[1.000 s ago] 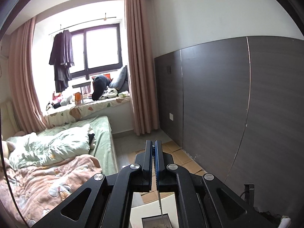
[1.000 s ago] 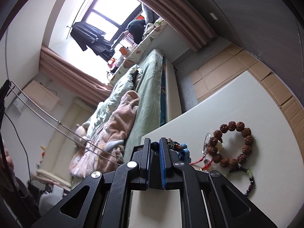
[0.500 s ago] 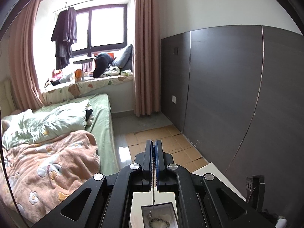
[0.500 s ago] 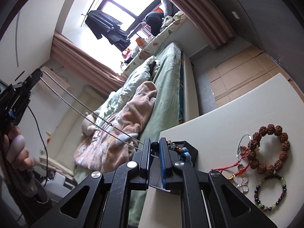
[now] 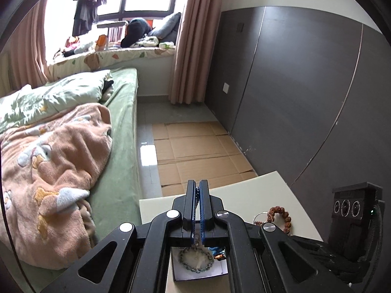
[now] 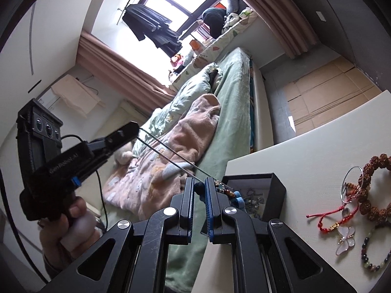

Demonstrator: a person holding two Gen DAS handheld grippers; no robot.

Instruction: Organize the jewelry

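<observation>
Between both closed grippers we stretch a chain [image 6: 168, 155]: left gripper [image 5: 198, 190] fingers pinch one end, right gripper [image 6: 199, 190] fingers the beaded end. Our left hand has dropped, lowering the chain toward the black box [image 6: 276, 188] on the bench [image 6: 317, 146]; depositing seems near.

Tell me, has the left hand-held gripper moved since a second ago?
Yes. The left hand-held gripper has dropped lower in the right wrist view, nearer the black jewelry box.

A jewelry box [image 6: 254, 190] sits at the bench's [image 6: 317, 146] left edge, beside the bed [image 6: 229, 112]. Bracelets [image 6: 374, 190] lie on the bench to its right. A chain [image 6: 168, 156] stretches between the two hand-held grippers.
</observation>
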